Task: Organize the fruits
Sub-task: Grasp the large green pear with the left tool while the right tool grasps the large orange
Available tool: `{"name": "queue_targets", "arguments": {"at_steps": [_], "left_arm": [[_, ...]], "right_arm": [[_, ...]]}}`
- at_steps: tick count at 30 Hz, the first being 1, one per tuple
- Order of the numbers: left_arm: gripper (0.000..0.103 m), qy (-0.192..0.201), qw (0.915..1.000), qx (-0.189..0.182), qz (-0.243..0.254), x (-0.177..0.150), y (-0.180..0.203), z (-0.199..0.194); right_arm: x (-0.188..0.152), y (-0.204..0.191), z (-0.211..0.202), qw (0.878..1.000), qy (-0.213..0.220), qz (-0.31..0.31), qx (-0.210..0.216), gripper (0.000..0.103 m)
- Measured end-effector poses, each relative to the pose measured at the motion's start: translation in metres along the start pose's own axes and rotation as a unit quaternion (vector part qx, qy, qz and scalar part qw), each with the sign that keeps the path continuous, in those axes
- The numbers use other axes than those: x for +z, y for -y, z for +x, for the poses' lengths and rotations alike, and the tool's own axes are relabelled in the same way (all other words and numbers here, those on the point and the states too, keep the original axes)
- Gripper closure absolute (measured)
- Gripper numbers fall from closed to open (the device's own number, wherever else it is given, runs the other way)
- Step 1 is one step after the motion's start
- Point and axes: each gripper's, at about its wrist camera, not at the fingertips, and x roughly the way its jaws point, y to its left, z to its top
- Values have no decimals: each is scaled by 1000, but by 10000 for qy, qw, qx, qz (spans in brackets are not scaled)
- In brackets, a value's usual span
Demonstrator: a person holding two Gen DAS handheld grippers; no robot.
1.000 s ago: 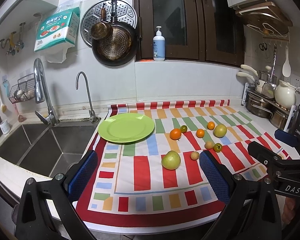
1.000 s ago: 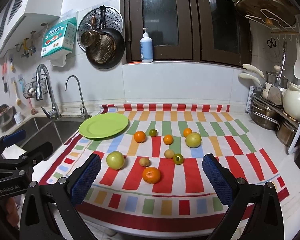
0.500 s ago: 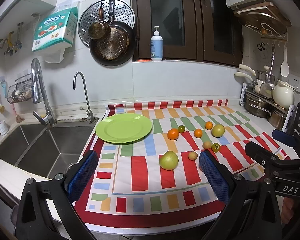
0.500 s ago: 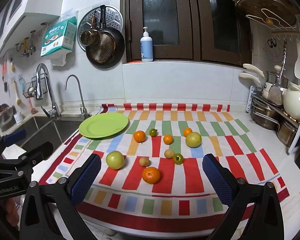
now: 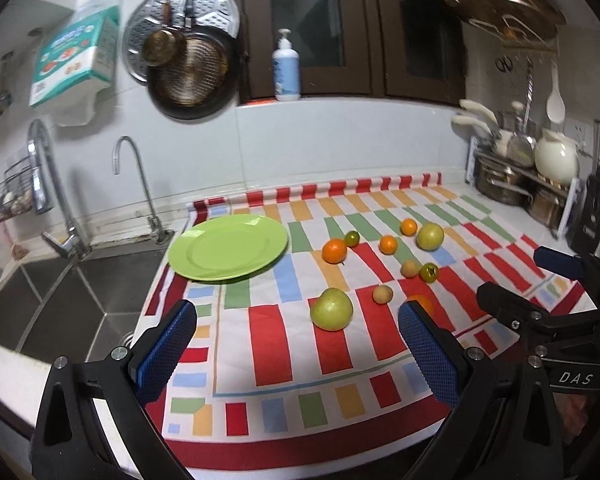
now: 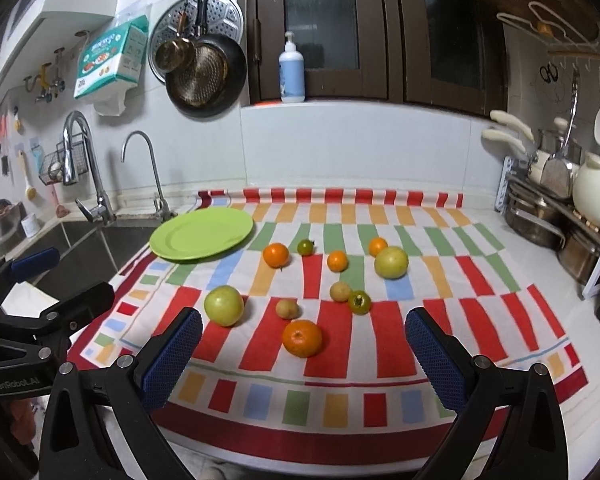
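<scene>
An empty green plate (image 5: pixel 228 247) (image 6: pixel 201 233) lies at the back left of a striped cloth (image 5: pixel 268 344) (image 6: pixel 392 340). Several fruits are scattered to its right: a green apple (image 5: pixel 331 309) (image 6: pixel 224 305), a second green apple (image 5: pixel 430 236) (image 6: pixel 391 262), oranges (image 5: pixel 334 251) (image 6: pixel 302 338), small tan fruits (image 5: pixel 382 294) (image 6: pixel 287 308) and green tomatoes (image 5: pixel 429 272) (image 6: pixel 359 302). My left gripper (image 5: pixel 298 354) hovers open over the cloth's front, holding nothing. My right gripper (image 6: pixel 304 362) is open and empty too, just short of the nearest orange.
A steel sink (image 5: pixel 60 296) with two taps (image 5: pixel 134 184) lies left of the cloth. A rack of pots with a white jug (image 6: pixel 596 200) stands at the right. Pans (image 6: pixel 204 76) hang on the wall; a soap bottle (image 6: pixel 292 70) stands on the ledge.
My left gripper's view has swung slightly left and tilted; the plate and fruits sit a little further left. The right gripper has barely moved. Both stay open.
</scene>
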Motion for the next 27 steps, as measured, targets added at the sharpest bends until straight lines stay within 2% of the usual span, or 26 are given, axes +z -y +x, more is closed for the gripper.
{"name": "queue_targets", "arguments": {"at_steps": [4,9,13,20,27], "left_arm": [[8,-65,9992,-244,315,0,-1,22],[14,-197,9955,-656,650,0,0,53],[18,-450,9912,-941,819,-2,1,83],[24,-878,9825,-1225,1091,-12,9,128],[32,-1157,9756,-1444,1182,-18,17,156]], "right_arm": [[-6,-4,19,9998,-184,12,-71,1],[-13,-8,43,9991,-390,83,-176,9],[-18,-6,67,9974,-625,246,-268,17],[-28,-3,100,9937,-1021,333,-330,28],[-34,1,125,9906,-1293,394,-231,37]]}}
